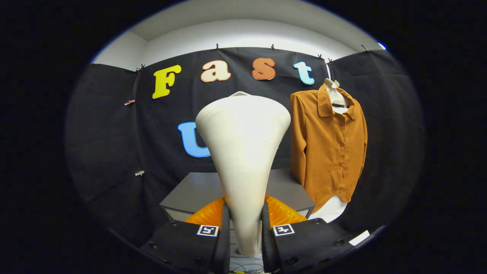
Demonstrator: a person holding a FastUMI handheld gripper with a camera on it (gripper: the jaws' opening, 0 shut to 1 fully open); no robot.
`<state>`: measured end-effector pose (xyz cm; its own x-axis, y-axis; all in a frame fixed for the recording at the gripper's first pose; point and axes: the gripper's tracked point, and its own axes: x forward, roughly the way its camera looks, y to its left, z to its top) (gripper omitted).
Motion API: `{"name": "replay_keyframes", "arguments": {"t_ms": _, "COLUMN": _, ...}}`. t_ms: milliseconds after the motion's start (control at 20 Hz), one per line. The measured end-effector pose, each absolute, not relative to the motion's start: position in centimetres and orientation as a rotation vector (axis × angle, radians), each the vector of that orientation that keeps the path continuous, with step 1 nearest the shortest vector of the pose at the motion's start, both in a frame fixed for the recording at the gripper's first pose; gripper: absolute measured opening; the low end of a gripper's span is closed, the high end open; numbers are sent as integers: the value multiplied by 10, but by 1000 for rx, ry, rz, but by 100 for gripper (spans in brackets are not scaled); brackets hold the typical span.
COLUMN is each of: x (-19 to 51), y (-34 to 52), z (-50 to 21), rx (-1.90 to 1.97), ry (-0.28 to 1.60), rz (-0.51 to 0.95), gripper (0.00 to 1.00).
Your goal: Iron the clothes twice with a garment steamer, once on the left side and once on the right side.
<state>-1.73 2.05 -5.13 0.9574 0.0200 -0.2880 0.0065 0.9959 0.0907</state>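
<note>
The garment steamer [243, 152] held between the fingers of the claw [245, 232] is plain cream white, without pattern. The shirt [329, 148] on the hanger [335, 93] is rust orange, with small buttons of the same colour; the white hanger shows at its collar, and white cloth shows under its hem. The desk [198, 194] is plain grey.

My claw [245, 228] carries two square black-and-white marker tags [207, 230], one on each finger; their patterns spell no word. No other label is legible.
</note>
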Motion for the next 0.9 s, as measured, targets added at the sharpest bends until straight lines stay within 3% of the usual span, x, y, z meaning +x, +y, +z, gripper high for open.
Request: {"name": "replay_keyframes", "arguments": {"t_ms": 900, "x": -16, "y": 16, "z": -49, "rx": 72, "ry": 293, "rz": -6, "gripper": 37}}
